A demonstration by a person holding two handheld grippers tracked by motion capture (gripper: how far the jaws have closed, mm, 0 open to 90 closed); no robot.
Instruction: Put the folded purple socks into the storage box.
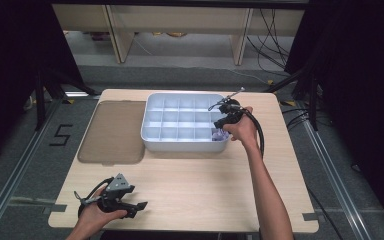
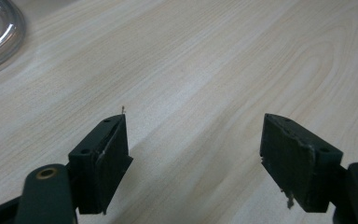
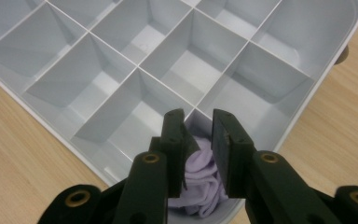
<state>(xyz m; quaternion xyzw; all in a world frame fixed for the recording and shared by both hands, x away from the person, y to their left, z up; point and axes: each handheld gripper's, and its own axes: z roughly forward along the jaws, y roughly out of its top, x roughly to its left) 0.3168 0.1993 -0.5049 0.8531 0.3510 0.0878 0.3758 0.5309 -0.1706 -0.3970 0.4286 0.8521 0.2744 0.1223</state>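
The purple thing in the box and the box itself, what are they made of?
The purple thing looks like soft cloth, maybe a sock: it lies in matte, rumpled folds. The box looks like hard plastic: smooth pale grey-blue with thin straight dividers and a slight sheen.

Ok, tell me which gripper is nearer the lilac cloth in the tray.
Right. The right gripper hangs just above the lilac cloth in the tray's near right corner compartment; the left gripper sits far off at the table's near left edge.

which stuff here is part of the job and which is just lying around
Part of the job:
- pale grey plastic divided tray
- bundled lilac cloth in its near corner compartment
- right gripper, above the cloth

Lying about:
- translucent brownish flat lid
- left gripper, open over wooden table
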